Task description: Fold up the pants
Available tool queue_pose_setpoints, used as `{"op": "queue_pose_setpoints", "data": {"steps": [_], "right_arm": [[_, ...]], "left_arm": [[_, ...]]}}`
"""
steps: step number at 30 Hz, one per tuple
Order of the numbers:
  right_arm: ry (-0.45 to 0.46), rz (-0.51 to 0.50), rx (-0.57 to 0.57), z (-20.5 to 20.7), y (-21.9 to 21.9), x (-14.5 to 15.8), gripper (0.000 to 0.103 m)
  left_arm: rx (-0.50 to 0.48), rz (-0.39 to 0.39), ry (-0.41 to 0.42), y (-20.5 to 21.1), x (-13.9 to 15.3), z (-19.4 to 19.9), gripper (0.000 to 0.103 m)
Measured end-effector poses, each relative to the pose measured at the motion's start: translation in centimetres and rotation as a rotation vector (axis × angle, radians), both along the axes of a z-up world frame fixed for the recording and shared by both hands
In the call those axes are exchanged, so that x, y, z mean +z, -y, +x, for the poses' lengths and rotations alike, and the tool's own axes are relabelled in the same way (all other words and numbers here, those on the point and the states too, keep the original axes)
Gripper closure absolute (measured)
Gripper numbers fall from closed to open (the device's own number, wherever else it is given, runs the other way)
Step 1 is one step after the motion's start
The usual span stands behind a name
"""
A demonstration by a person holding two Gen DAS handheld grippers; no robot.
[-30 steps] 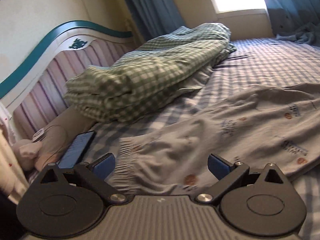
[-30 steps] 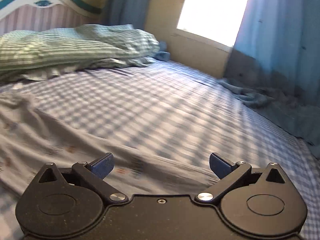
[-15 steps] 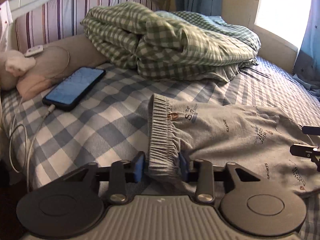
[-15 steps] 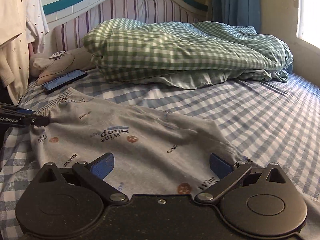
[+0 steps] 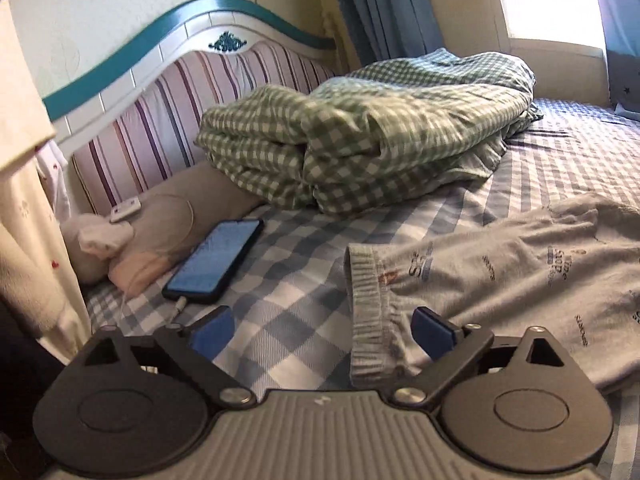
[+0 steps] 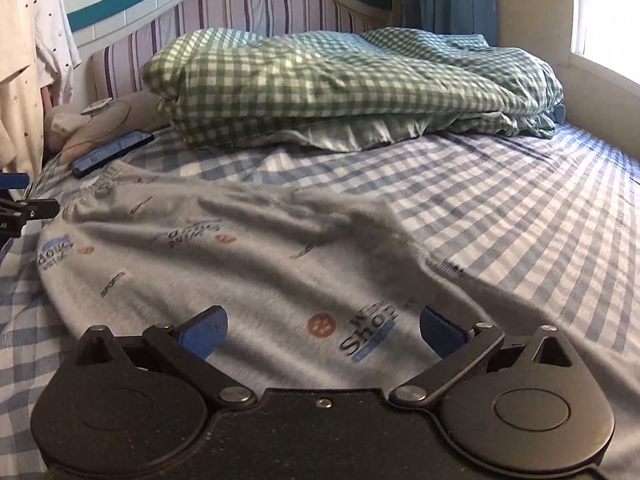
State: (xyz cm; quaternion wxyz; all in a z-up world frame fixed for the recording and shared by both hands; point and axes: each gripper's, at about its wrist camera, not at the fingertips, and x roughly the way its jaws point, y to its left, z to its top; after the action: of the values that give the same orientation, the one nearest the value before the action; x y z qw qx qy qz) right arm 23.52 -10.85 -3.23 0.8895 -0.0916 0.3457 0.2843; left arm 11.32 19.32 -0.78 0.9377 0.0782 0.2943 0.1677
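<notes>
Grey printed pants [image 5: 520,280] lie spread on the blue checked bed sheet [image 5: 288,280], with the ribbed waistband [image 5: 368,312] at their left end. My left gripper [image 5: 324,330] is open and empty; the waistband lies between its blue pads, nearer the right one. In the right wrist view the pants [image 6: 240,256] stretch leftward across the sheet. My right gripper [image 6: 322,332] is open and empty, low over the pants' near right part. The left gripper's tip [image 6: 24,208] shows at the left edge there.
A folded green checked quilt [image 5: 380,140] lies against the striped headboard [image 5: 168,112]. A phone [image 5: 216,264] with a cable lies left of the waistband, beside a beige pillow [image 5: 160,232]. Blue curtains [image 5: 376,12] and a window stand behind. The quilt [image 6: 340,88] and phone [image 6: 112,152] show in the right view.
My left gripper was shut on the waistband half a second ago; now it is open and the waistband lies free on the sheet. The right gripper stays open over the pants.
</notes>
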Motion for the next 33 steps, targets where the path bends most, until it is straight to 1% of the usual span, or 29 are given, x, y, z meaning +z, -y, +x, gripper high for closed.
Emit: {"op": "queue_pose_setpoints", "data": {"steps": [2, 5, 7, 9, 10, 11, 13, 14, 16, 17, 19, 20, 21, 23, 25, 27, 31, 33], "right_arm": [[-0.005, 0.032, -0.037, 2.3, 0.6, 0.7, 0.001], [-0.068, 0.127, -0.058, 6.6, 1.0, 1.0, 0.004], [-0.133, 0.168, -0.062, 9.2, 0.7, 0.6, 0.012], [-0.188, 0.182, -0.058, 11.0, 0.2, 0.1, 0.024], [-0.195, 0.174, -0.053, 11.5, -0.1, -0.2, 0.037], [-0.194, 0.161, -0.04, 11.6, -0.4, -0.2, 0.054], [-0.174, 0.117, 0.021, 10.8, -1.0, -0.2, 0.071], [-0.161, 0.097, 0.052, 10.2, -1.2, -0.1, 0.077], [-0.156, 0.078, 0.114, 8.8, -1.3, -0.1, 0.085], [-0.151, 0.068, 0.133, 8.2, -1.3, -0.1, 0.086], [-0.14, 0.055, 0.17, 7.0, -1.4, 0.0, 0.086], [-0.137, 0.051, 0.181, 6.6, -1.4, 0.0, 0.084], [-0.137, 0.052, 0.185, 6.3, -1.4, 0.0, 0.08], [-0.152, 0.085, 0.171, 6.6, -1.2, 0.1, 0.067], [-0.174, 0.11, 0.139, 7.4, -1.0, -0.1, 0.061], [-0.197, 0.14, 0.09, 8.5, -0.8, -0.3, 0.061], [-0.328, 0.298, -0.033, 11.4, 0.1, -1.1, 0.061], [-0.352, 0.324, -0.077, 12.4, 0.1, -1.4, 0.076]], "left_arm": [[-0.043, 0.027, 0.014, 1.5, 0.5, 1.2, 0.0], [-0.097, 0.064, 0.016, 4.2, 0.4, 3.6, 0.0], [-0.116, 0.066, 0.005, 5.6, 0.0, 5.0, 0.0], [-0.133, 0.036, -0.016, 6.4, -0.7, 6.3, 0.0], [-0.136, 0.022, -0.027, 6.6, -1.0, 6.6, 0.0], [-0.136, 0.013, -0.042, 6.6, -1.6, 6.9, 0.0], [-0.13, 0.017, -0.071, 6.4, -2.7, 7.0, 0.0], [-0.123, 0.021, -0.085, 6.2, -3.2, 6.9, 0.0], [-0.104, 0.019, -0.105, 5.5, -4.2, 6.6, 0.001], [-0.092, 0.01, -0.113, 5.0, -4.6, 6.4, 0.001], [-0.074, -0.026, -0.099, 4.2, -4.9, 5.7, 0.001], [-0.062, -0.049, -0.093, 3.8, -4.9, 5.3, 0.001], [-0.053, -0.071, -0.091, 3.4, -4.9, 5.1, 0.001], [-0.041, -0.117, -0.083, 2.6, -5.1, 4.7, 0.0], [-0.024, -0.163, -0.082, 1.9, -5.0, 4.7, 0.0], [-0.008, -0.186, -0.082, 1.4, -5.0, 4.6, 0.0], [0.019, -0.206, -0.073, 0.7, -5.1, 4.1, 0.0], [0.036, -0.221, -0.068, 0.5, -5.2, 3.9, 0.0]]}}
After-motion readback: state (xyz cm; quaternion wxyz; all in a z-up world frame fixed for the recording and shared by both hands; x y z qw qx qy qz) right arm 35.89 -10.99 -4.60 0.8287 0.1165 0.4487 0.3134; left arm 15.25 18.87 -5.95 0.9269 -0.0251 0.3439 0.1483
